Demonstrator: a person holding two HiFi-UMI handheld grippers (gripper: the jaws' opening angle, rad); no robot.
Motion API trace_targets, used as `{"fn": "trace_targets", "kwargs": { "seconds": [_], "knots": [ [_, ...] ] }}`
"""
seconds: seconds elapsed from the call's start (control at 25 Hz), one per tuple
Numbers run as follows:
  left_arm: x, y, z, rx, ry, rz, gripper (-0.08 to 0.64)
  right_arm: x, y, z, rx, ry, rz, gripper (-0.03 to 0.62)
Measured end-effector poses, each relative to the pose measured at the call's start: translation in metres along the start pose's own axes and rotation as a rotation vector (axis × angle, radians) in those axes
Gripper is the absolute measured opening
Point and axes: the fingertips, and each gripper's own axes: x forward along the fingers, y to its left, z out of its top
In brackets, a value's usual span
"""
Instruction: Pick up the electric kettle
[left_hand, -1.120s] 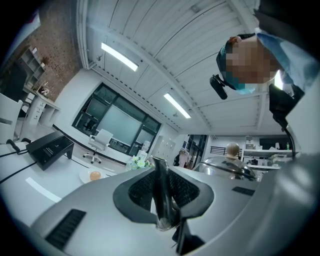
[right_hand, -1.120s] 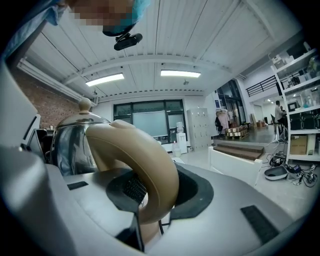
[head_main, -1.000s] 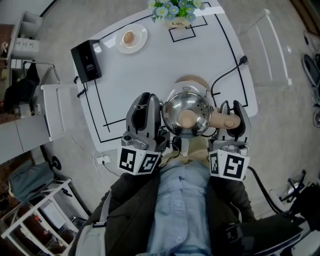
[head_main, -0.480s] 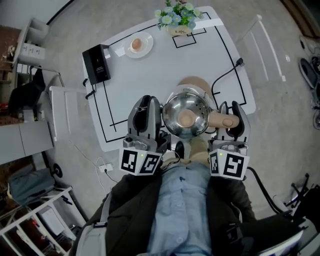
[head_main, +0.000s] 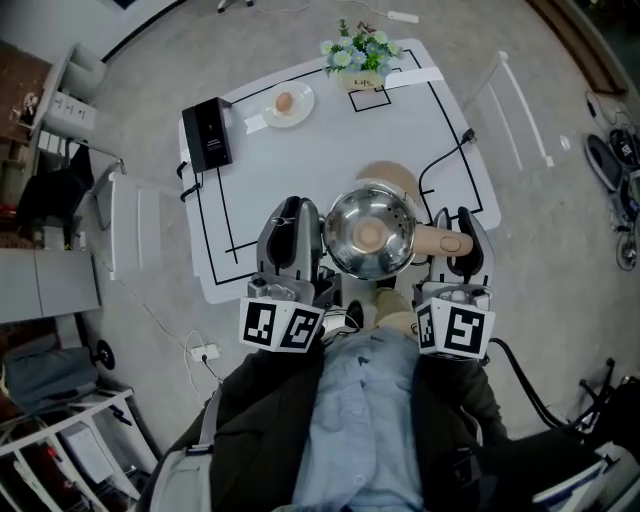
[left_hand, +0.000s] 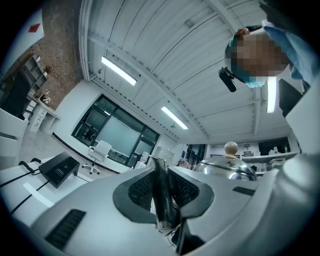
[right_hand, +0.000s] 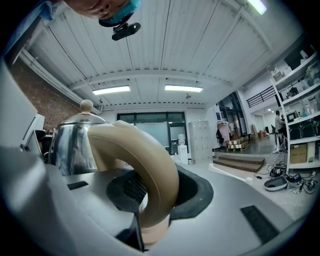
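Your right gripper (head_main: 465, 224) has its jaws closed on the beige handle (right_hand: 155, 170) of the electric kettle (head_main: 370, 232). The jaws of your left gripper (head_main: 295, 214) clamp its thin metal spout (left_hand: 161, 190). The kettle hangs above the white bench (head_main: 330, 150), near your chest.

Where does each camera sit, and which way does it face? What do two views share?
Head view: on the person's head, facing down at the table; shirt, left hand-held gripper and right hand-held gripper show.
Left gripper view: on the left hand-held gripper, facing along its jaws, shut on the spout.
Right gripper view: on the right hand-held gripper, facing along its jaws, shut on the handle.
Shared: both gripper views show the kettle lid.
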Motion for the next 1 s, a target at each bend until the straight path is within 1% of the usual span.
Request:
{"fn": "trace_targets", "kwargs": {
  "seconds": [0.44, 0.8, 1.0],
  "knots": [
    [-0.018, -0.005, 0.031, 0.009, -0.057, -0.026, 0.067, -0.017, 0.018, 0.028, -0.022, -0.061, 0.003, 0.107],
    [-0.028, -0.011, 0.043, 0.015, -0.075, -0.047, 0.067, -0.031, 0.023, 0.042, -0.018, -0.091, -0.023, 0.104],
    [-0.03, -0.01, 0.048, 0.017, -0.088, -0.051, 0.067, -0.031, 0.027, 0.044, -0.029, -0.104, -0.013, 0.1]
  ]
}}
